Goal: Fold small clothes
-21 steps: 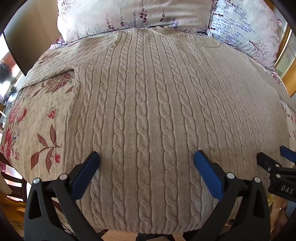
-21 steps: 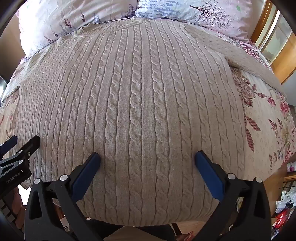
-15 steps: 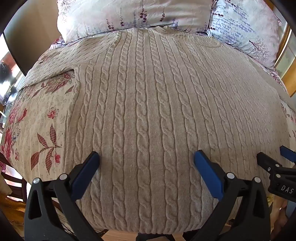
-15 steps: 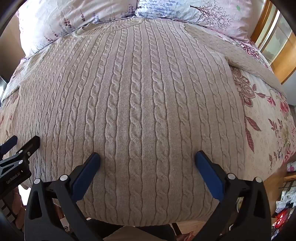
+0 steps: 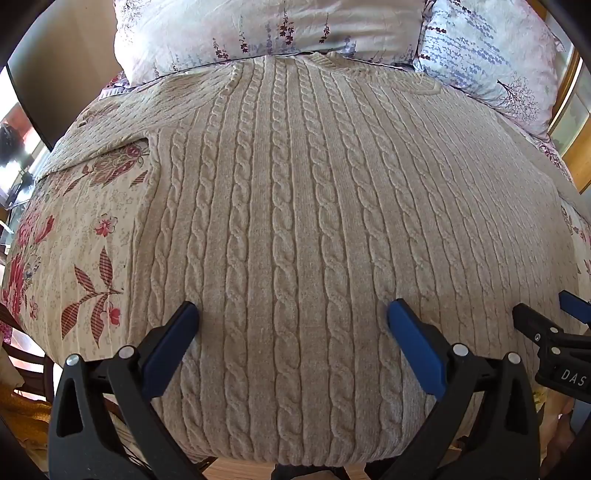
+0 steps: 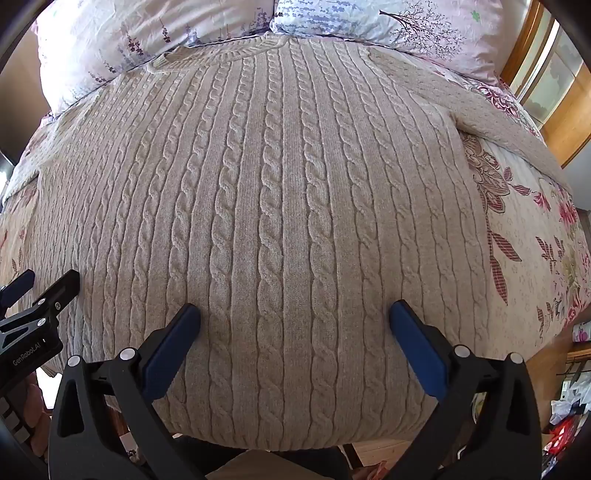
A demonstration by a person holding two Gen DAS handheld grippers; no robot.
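Pillows (image 5: pixel 266 33) crowd the sweater (image 5: pixel 295 221) collar (floral bedspread (image 5: pixel 85 240) beneath).

The sweater (image 5: pixel 295 221) hides most of the bedspread (image 5: pixel 74 240) under it. Its left sleeve runs out of my left view, its right sleeve (image 6: pixel 517 133) out of my right. My right gripper (image 5: pixel 554 332) is cut off at the left view's edge. The clutter (image 6: pixel 565 417) is too small to identify.
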